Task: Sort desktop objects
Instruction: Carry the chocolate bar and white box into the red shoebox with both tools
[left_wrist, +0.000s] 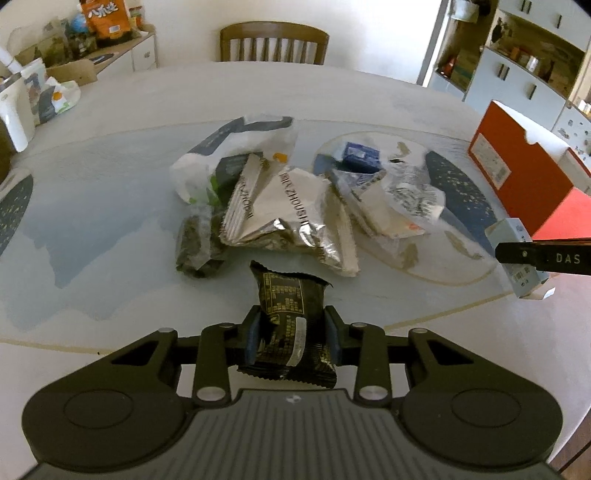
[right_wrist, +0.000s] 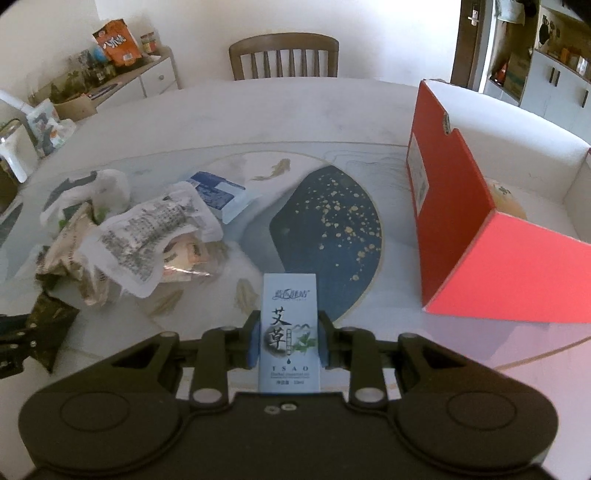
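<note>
The left gripper (left_wrist: 292, 332) is clamped on a crinkly black foil sachet (left_wrist: 290, 325) with gold print, held just short of the pile (left_wrist: 273, 199) of wrappers: creased silver foil, a white plastic bag, soft printed pouches; the right gripper (right_wrist: 286, 341) pinches a slim, pale-blue rectangular carton (right_wrist: 289, 332), upright, right of the pile; a red cardboard box (right_wrist: 465, 236), open-topped, stands further right on the glossy painted table (right_wrist: 332, 118).

Bare table (right_wrist: 258, 110) lay open at far side and between the packet heap (right_wrist: 140, 229) at left and the red box (right_wrist: 480, 258) blocking right.
</note>
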